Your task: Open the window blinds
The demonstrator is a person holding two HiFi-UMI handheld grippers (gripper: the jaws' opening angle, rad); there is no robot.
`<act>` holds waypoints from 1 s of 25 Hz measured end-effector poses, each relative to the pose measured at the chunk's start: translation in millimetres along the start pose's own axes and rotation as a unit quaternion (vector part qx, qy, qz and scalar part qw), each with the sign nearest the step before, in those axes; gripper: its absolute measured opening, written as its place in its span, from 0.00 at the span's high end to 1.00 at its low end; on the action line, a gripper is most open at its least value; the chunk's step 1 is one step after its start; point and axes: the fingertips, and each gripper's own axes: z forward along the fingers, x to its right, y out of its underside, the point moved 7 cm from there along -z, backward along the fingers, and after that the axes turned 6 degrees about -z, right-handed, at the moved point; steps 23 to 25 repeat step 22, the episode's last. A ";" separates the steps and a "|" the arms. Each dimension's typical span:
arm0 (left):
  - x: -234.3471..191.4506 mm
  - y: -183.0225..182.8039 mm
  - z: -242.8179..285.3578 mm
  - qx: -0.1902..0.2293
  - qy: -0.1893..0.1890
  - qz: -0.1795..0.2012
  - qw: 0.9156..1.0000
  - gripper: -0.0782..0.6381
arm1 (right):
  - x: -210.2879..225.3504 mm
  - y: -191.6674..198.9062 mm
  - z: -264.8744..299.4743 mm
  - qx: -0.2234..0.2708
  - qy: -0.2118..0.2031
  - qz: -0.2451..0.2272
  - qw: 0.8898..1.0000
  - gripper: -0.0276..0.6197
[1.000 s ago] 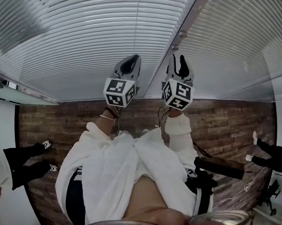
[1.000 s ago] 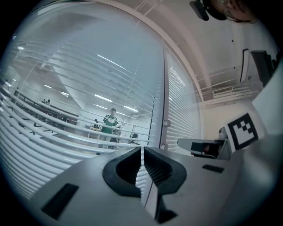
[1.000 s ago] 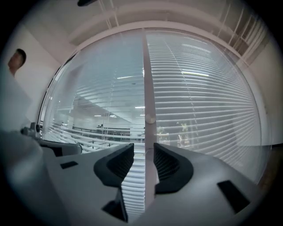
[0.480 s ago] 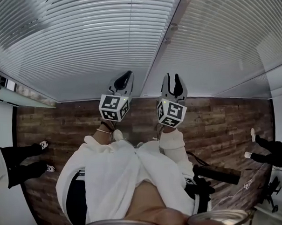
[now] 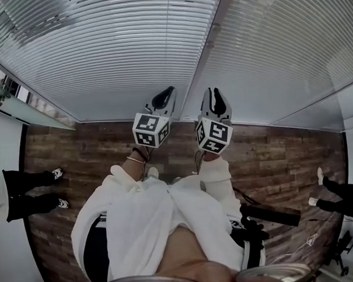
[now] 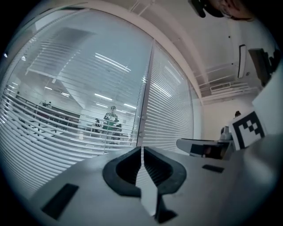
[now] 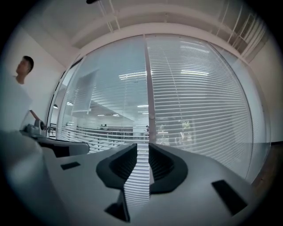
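Left gripper view showed the left gripper [image 6: 141, 150] nearest, its grey jaws with ribbed black pads pressed together on nothing. Right gripper view showed the right gripper [image 7: 142, 146] with a narrow gap between its pads. Its jaws had just been closing, yet nothing stood between them and only slats showed through the gap. Both grippers hung in the air short of the window, touching nothing.

Beyond them, the window blinds [image 5: 102, 47] hung lowered over two tall glass panes. Their slats were thin, pale, flat and evenly spaced. A slim upright metal post [image 7: 149, 84] divided the panes and bore a small round fitting [image 6: 143, 117].

The slats were angled enough that a lit office showed through in stripes, more plainly through the left pane. That fits two stages: the slats turned open and the grippers coming away, or the blinds due to open further and the grippers on approach. Any further work would likely call for a fine pinch on a small control, though I could not tell for certain which part that was.
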 end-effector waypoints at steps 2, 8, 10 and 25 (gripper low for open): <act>-2.5 -1.0 -1.4 0.000 -0.002 -0.001 1.000 0.88 | -1.3 -0.6 0.4 0.001 0.002 0.000 1.000 0.82; -5.4 0.0 -1.1 -0.001 0.008 -0.004 1.000 0.88 | -6.8 1.8 0.9 -0.002 0.007 0.002 1.000 0.82; -4.3 -0.8 -0.9 -0.001 0.012 -0.004 1.000 0.88 | -6.8 1.3 -0.1 -0.003 0.010 0.001 1.000 0.82; -3.8 1.8 4.4 -0.006 0.018 -0.016 1.000 0.88 | -3.9 1.3 4.2 -0.018 0.015 -0.008 1.000 0.82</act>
